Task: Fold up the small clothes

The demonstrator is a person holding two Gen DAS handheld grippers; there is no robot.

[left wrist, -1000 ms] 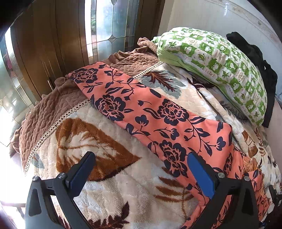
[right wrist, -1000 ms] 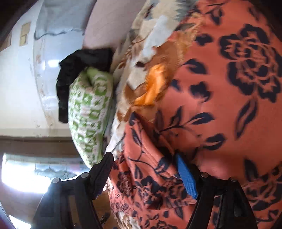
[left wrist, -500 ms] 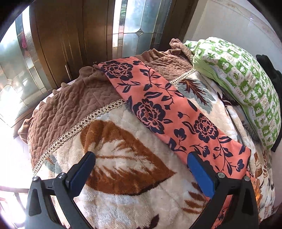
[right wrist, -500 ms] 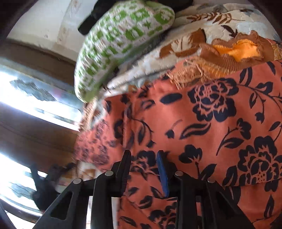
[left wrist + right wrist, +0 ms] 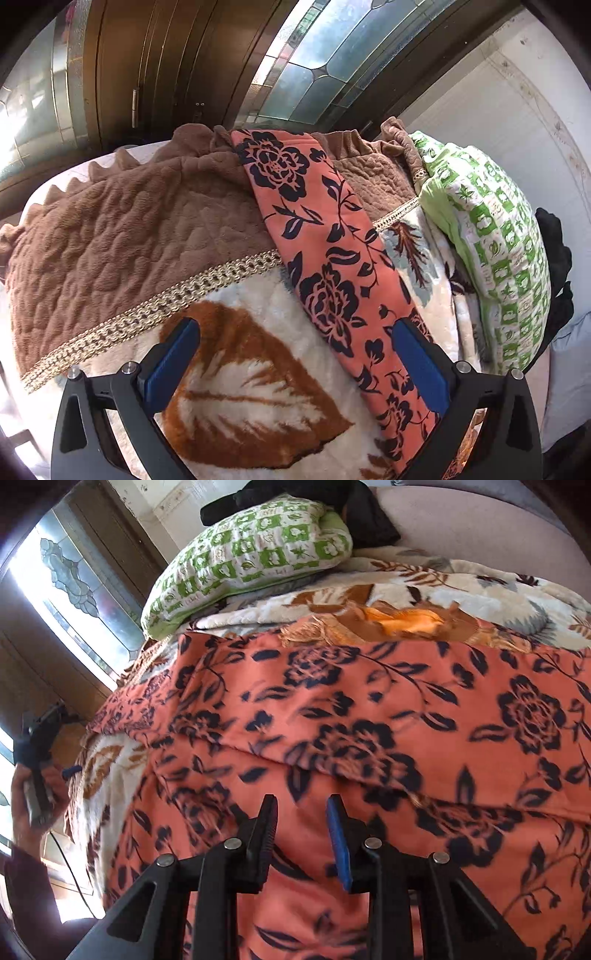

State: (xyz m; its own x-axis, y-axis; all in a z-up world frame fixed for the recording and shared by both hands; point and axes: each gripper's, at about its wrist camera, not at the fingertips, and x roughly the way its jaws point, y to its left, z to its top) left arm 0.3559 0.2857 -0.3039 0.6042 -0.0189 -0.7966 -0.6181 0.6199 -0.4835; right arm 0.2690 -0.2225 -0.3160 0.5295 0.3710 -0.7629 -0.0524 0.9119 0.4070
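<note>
An orange garment with dark blue flowers (image 5: 325,258) lies as a long strip across the bed, from the brown quilt down past the right finger of my left gripper (image 5: 291,354). That gripper is open above the leaf-patterned blanket (image 5: 240,369) with nothing between its blue pads. In the right wrist view the same garment (image 5: 369,720) spreads wide with a fold ridge across it. My right gripper (image 5: 299,819) stands with its jaws narrow, pinching a fold of the orange cloth. A hand (image 5: 29,805) holds the left gripper (image 5: 37,738) at the far left.
A green and white pillow (image 5: 491,236) (image 5: 251,554) lies at the head of the bed, with a black cloth (image 5: 557,258) behind it. A brown quilt (image 5: 129,229) covers the bed's far edge below a wooden door with leaded glass (image 5: 314,55). An orange-brown fringed cloth (image 5: 402,622) lies beyond the garment.
The right gripper's jaws closed from wide to narrow on a fold of the garment and the wrist rolled. The left gripper slid along the strip toward the brown quilt, staying open.
</note>
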